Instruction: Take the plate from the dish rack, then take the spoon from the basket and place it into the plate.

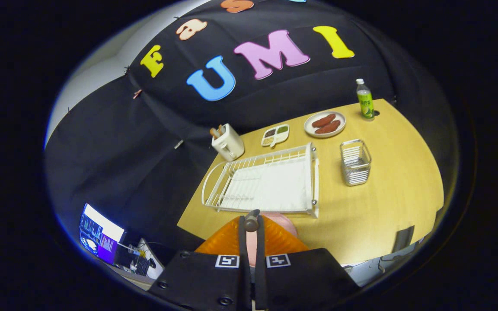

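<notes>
The fingers (251, 233) pinch a dark spoon handle (252, 220) above the pink plate (284, 221) — positioned, likely, for release beside the emptied dish rack (266, 183).

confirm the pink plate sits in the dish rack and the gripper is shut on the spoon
No: the gripper view shows the pink plate on the table beside the dish rack, beneath the gripper, which is shut on the spoon.
</notes>
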`<state>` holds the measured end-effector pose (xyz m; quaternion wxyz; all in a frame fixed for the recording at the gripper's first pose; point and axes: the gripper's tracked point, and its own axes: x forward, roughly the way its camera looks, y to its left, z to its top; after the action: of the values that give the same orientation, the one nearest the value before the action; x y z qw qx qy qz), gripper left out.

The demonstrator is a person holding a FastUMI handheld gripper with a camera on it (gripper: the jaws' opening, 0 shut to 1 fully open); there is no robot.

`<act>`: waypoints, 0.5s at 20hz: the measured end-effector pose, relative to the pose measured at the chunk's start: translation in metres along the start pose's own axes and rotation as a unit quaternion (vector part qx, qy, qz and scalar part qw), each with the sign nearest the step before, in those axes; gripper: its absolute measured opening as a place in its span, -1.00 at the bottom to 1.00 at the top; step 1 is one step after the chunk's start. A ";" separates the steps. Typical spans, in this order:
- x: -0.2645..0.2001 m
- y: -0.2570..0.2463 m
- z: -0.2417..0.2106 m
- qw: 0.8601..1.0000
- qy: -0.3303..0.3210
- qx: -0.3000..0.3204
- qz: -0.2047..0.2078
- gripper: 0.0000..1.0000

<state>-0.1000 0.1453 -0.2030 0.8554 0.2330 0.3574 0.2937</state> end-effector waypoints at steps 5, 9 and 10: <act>0.079 0.001 -0.051 0.999 0.037 -0.017 0.006 -0.84; 0.102 -0.010 -0.058 0.998 0.043 -0.050 -0.002 -0.84; 0.101 -0.016 -0.066 0.997 0.054 -0.060 -0.002 -0.84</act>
<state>-0.0859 0.2141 -0.3022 0.8479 0.1646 0.3855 0.3247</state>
